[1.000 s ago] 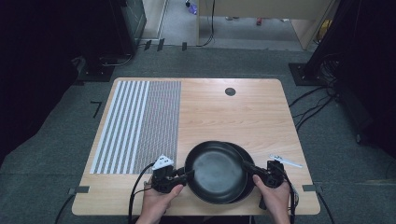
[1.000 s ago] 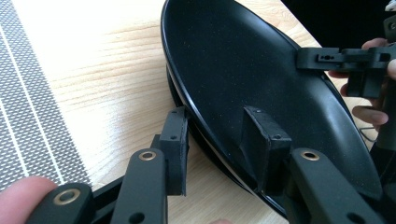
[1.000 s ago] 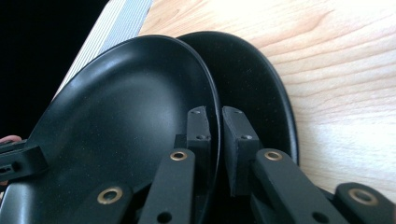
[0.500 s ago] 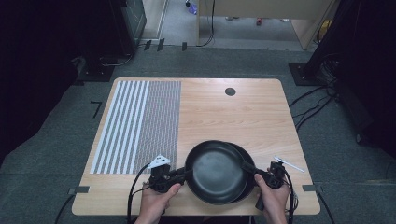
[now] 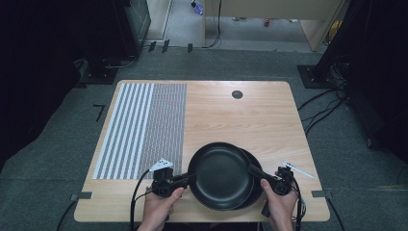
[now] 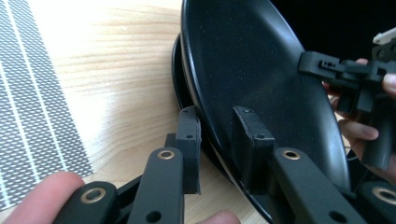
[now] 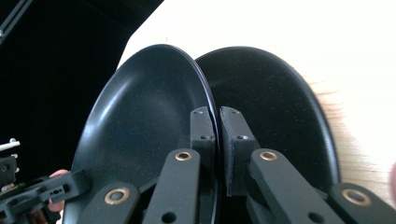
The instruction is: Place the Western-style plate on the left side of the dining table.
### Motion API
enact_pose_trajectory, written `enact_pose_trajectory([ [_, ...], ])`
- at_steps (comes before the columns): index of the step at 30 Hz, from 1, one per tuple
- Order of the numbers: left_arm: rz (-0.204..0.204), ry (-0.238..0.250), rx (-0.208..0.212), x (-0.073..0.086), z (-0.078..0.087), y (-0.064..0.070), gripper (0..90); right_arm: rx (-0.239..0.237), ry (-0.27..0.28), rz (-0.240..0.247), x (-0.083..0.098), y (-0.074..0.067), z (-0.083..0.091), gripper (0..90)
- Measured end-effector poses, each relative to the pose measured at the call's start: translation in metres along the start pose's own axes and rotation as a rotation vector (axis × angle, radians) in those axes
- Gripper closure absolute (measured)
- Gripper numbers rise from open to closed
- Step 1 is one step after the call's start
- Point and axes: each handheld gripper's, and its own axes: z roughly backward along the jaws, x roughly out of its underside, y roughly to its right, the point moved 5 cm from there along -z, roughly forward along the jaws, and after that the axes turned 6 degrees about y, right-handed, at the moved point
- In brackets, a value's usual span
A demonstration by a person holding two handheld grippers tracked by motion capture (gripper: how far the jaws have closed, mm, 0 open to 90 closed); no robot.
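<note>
Two black plates lie stacked at the near middle of the wooden table (image 5: 240,120). The upper plate (image 5: 221,175) (image 6: 252,70) (image 7: 144,126) sits a little left of the lower plate (image 5: 253,162) (image 7: 275,102). My left gripper (image 5: 191,177) (image 6: 217,140) has just been closing and is shut on the upper plate's left rim, one pad inside and one outside. My right gripper (image 5: 252,171) (image 7: 217,130) is shut on the same plate's right rim. In the left gripper view the upper plate's rim stands off the wood, and the lower plate's edge (image 6: 176,79) shows behind it.
A grey striped mat (image 5: 139,130) covers the table's left part. A small dark round hole (image 5: 236,94) is near the far edge. A thin white pen-like thing (image 5: 297,169) lies beside my right hand. Cables trail over the dark floor on the right.
My right hand has slid slightly toward the near edge. The left gripper's jaws have drawn in on the rim. The plates have barely shifted.
</note>
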Motion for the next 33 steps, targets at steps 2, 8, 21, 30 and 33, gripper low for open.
enact_pose_trajectory([
  [2, 0.005, 0.008, -0.006, -0.003, 0.003, 0.0, 75.5, -0.005, -0.002, -0.003, 0.001, -0.003, -0.001, 85.5],
  [8, 0.013, 0.024, -0.015, -0.009, 0.008, -0.002, 76.5, -0.013, -0.002, -0.009, 0.002, -0.008, -0.005, 85.1],
  [21, 0.025, 0.052, -0.004, -0.03, 0.023, -0.014, 76.6, -0.017, 0.003, 0.006, -0.009, -0.035, -0.019, 85.0],
  [30, 0.042, 0.089, -0.021, -0.053, 0.042, -0.037, 76.8, -0.02, -0.003, 0.033, -0.017, -0.061, -0.048, 85.0],
  [33, 0.048, 0.098, -0.026, -0.058, 0.046, -0.042, 76.9, -0.024, -0.007, 0.041, -0.018, -0.068, -0.056, 85.0],
])
